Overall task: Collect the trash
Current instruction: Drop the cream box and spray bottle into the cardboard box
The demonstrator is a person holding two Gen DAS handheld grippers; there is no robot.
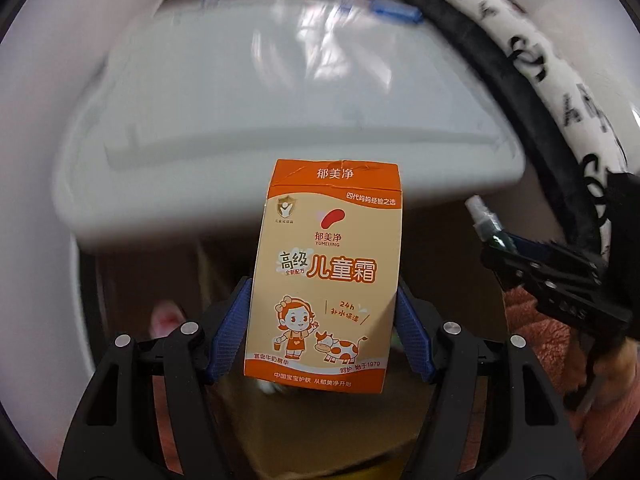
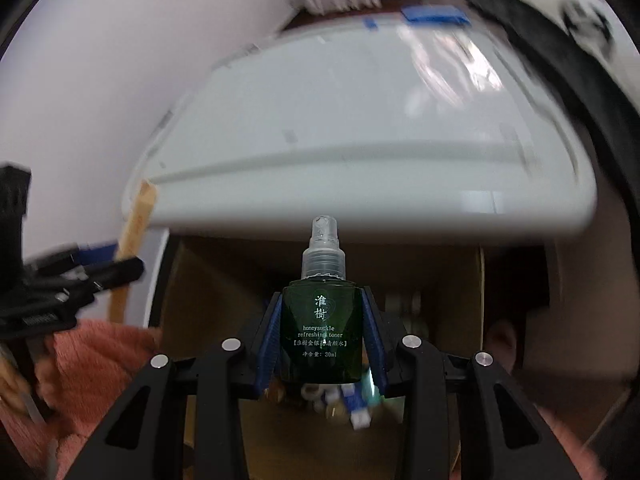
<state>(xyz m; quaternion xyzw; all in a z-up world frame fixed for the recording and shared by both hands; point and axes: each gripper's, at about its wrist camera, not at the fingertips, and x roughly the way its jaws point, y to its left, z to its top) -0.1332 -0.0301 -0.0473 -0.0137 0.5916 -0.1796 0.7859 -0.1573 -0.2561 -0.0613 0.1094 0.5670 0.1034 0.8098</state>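
My left gripper (image 1: pixel 323 320) is shut on an orange cream carton (image 1: pixel 326 272), held upright between its blue pads. My right gripper (image 2: pixel 322 336) is shut on a small dark green toner spray bottle (image 2: pixel 320 332) with a clear cap, also upright. Both are held in front of a white table edge (image 1: pixel 280 120), above a brown cardboard box (image 2: pixel 440 276) below. The right gripper and bottle tip also show at the right of the left wrist view (image 1: pixel 552 268). The left gripper and carton edge show at the left of the right wrist view (image 2: pixel 72 276).
A black-and-white patterned fabric band (image 1: pixel 560 80) curves along the upper right. A blue clip (image 2: pixel 436 14) sits on the table's far edge. Pink fuzzy sleeves (image 2: pixel 92 364) are close behind the grippers. Small white and blue items (image 2: pixel 352 404) lie in the box.
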